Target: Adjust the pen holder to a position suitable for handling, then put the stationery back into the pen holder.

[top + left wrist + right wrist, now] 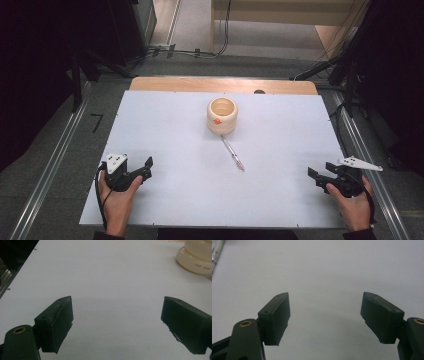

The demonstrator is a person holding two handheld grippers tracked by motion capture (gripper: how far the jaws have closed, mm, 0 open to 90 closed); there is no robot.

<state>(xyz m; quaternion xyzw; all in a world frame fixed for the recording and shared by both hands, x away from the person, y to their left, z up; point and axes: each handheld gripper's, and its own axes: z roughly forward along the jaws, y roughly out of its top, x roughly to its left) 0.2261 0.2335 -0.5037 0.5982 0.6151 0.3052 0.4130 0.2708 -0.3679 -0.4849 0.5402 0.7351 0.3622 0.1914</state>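
Both grippers, left (148, 166) and right (314, 176), sat low on the counter (165, 130), fingers wide, holding nothing; pen (233, 153) lay mid-counter between them, just below the cup (222, 115)

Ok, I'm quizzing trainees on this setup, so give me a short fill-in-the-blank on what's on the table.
1. The round cream-coloured cup stands upright on the white table with a small ____ spot on its side.
2. The slim silver pen lies just in front of the ____.
3. The jaws of the left tool and the right tool are ____.

Missing words: orange; cup; open
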